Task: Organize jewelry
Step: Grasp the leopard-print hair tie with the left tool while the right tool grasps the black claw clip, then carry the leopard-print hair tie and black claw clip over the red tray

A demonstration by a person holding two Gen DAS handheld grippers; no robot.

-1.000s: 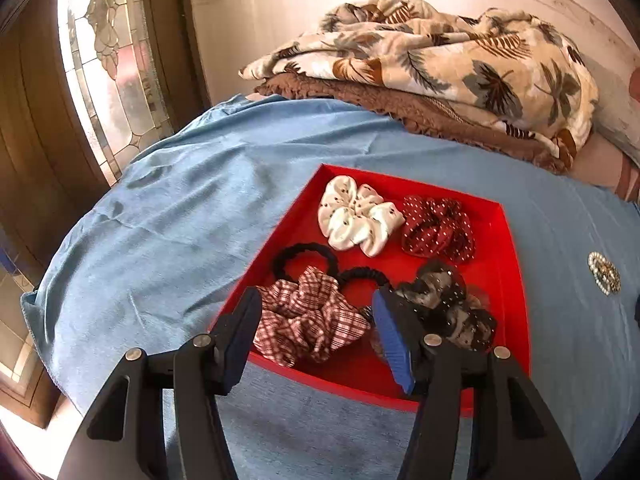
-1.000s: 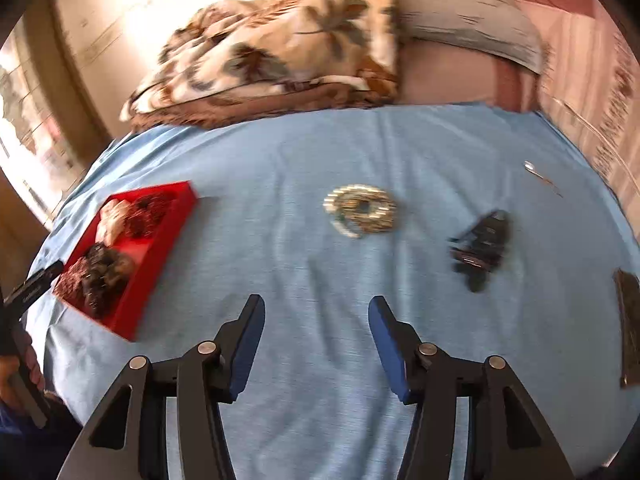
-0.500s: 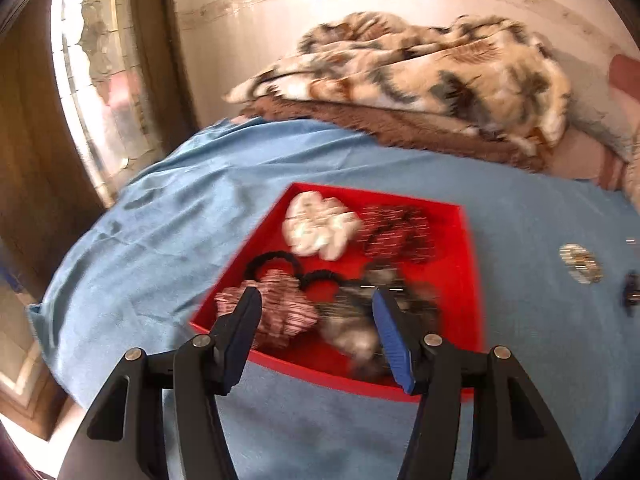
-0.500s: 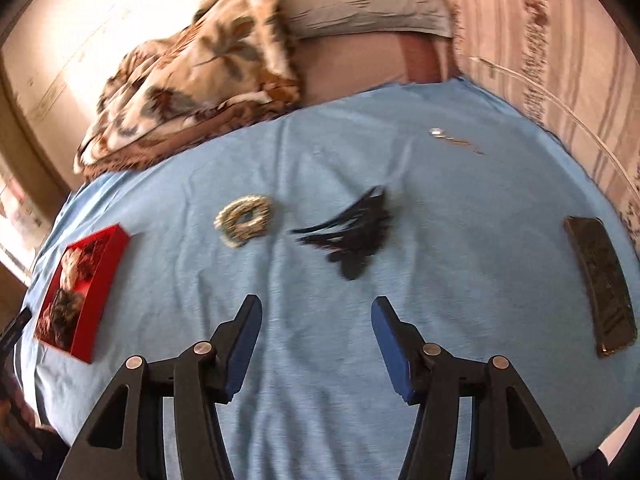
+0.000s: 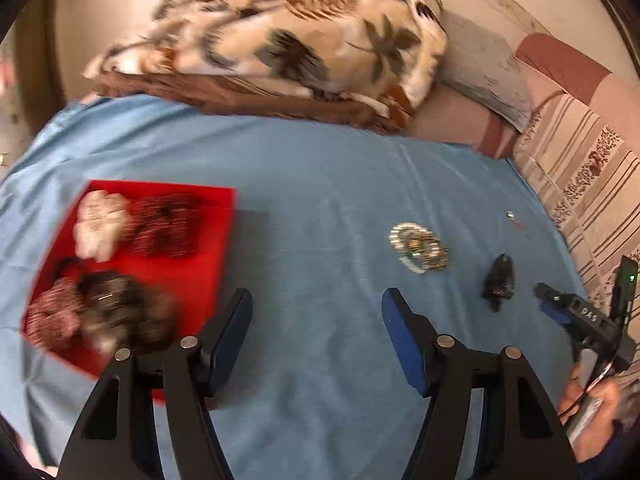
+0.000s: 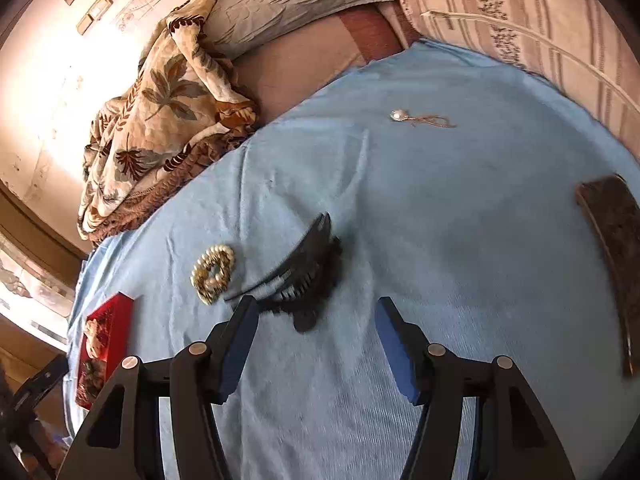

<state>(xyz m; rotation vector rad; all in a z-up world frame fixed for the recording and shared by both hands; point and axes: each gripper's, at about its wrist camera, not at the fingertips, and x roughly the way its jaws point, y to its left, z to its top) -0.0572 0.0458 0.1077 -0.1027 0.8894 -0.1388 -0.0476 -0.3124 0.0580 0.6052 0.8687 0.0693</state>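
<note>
Ahead of the right claw (image 6: 316, 344), the black hair clip (image 6: 304, 276) blocks the near path, with the pearl brooch (image 6: 212, 274) just left. Rightward, bare blue sheet (image 6: 460, 220) lies free toward the far pendant (image 6: 400, 115).

"0A5" on right gripper (image 5: 560, 308)

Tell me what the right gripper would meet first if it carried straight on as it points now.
Most likely the black hair claw clip, lying just ahead of the open right gripper, slightly toward its left jaw. Depth is uncertain; it could meet the blue sheet first.
</note>
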